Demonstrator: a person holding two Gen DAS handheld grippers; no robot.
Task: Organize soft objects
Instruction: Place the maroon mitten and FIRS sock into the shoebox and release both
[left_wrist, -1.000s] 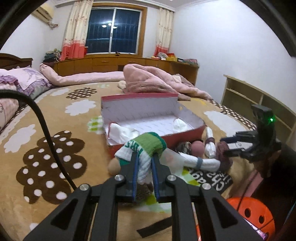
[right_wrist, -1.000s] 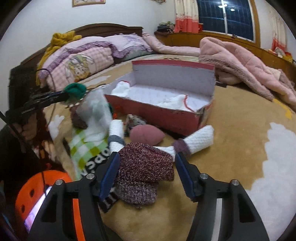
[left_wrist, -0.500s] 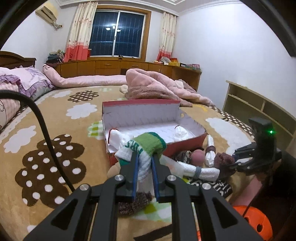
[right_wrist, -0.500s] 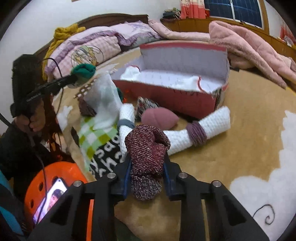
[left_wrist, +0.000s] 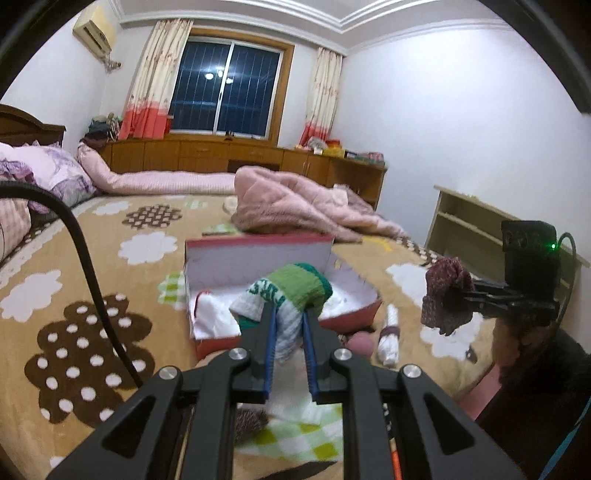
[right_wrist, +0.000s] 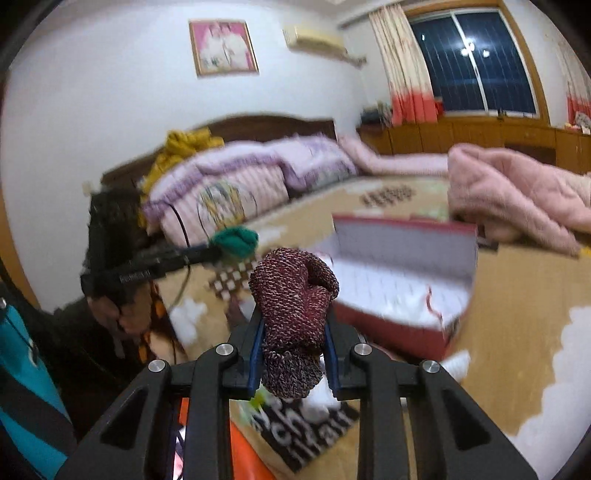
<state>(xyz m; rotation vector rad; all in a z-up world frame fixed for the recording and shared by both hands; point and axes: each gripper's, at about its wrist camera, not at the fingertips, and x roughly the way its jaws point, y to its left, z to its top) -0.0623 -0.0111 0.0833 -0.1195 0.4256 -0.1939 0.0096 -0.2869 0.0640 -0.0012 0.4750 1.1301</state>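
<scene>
We see a room under even, slightly dim indoor light; the window is dark, with ceiling lamps reflected in its glass. Fisheye distortion bows the walls, and black vignetting fills the corners. The left wrist view is sharp — the right wrist view is smeared by motion blur.
</scene>
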